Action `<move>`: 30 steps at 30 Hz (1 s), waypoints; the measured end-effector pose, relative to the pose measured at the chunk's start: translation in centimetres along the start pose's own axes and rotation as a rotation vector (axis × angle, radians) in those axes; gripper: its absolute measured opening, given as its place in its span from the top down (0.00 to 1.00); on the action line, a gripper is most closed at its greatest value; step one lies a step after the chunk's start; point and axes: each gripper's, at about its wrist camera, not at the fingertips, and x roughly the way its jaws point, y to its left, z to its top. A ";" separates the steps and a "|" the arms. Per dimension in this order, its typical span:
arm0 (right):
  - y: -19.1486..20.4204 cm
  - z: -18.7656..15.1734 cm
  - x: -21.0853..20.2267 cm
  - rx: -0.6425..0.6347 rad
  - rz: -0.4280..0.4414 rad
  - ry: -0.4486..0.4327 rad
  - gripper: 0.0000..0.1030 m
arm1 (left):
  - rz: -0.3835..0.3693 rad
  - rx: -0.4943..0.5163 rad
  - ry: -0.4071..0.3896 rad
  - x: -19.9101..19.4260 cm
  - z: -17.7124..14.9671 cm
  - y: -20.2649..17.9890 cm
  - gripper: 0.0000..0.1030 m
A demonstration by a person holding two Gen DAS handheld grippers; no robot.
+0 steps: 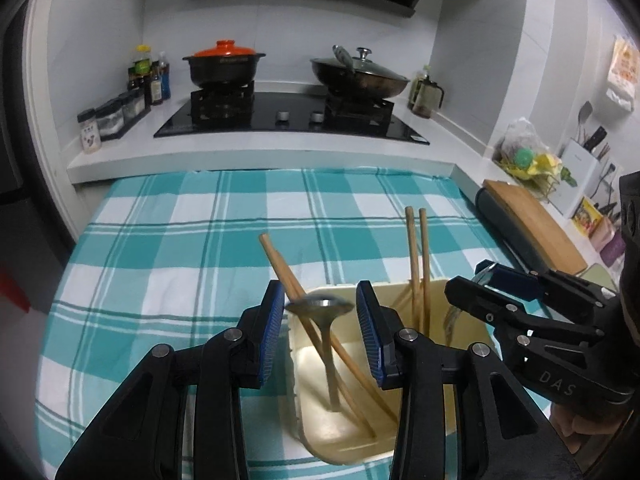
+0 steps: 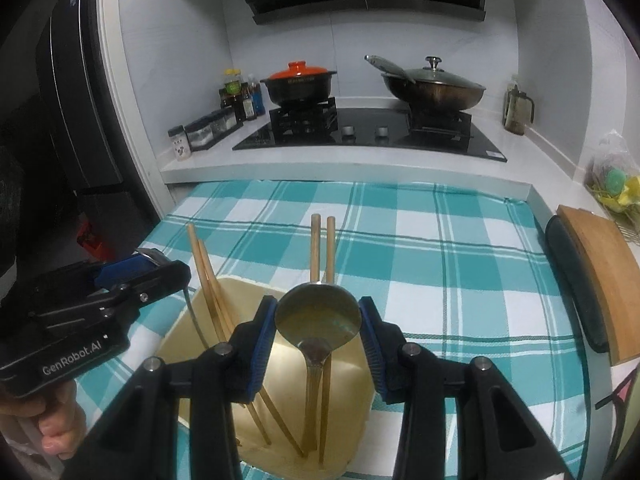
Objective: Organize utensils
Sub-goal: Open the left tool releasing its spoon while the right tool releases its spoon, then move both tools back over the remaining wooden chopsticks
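Over the cream holder point(image 1: 340, 440) on the checked cloth point(image 1: 160, 240), you bring both claws down tilted, each carrying a spoon bowl-up so the handle drops in beside the chopsticks point(image 1: 416, 248) standing just ahead of the fingertips. Your right gripper point(image 2: 317, 304) is partly spread and pinches the right-hand spoon point(image 2: 318, 316) by the bowl's edges, handle reaching below the pads into the holder. Your left gripper point(image 1: 319, 294) stands slightly wider: the left-hand spoon point(image 1: 320, 305) sits between its pads, a sliver of gap on one side, apparently let go.
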 end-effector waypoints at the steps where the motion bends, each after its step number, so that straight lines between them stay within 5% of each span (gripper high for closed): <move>1: -0.1 0.2 0.3 0.005 0.001 0.007 0.59 | -0.002 -0.007 0.001 -0.2 0.1 0.1 0.51; 7: -0.3 2.5 -3.8 0.038 0.030 -0.069 0.59 | -0.016 0.040 -0.054 -6.5 0.0 0.7 0.30; 12: 0.3 1.3 -10.9 -0.011 0.017 -0.136 0.58 | -0.008 0.156 -0.029 -12.9 -4.0 0.9 0.20; 20: -0.2 -9.7 -17.3 -0.093 -0.066 -0.044 0.58 | 0.007 0.220 0.059 -18.7 -15.1 1.3 0.12; 30: -0.1 -26.2 -17.8 0.018 -0.186 0.056 0.58 | -0.029 0.075 0.187 -16.1 -25.4 -0.7 0.12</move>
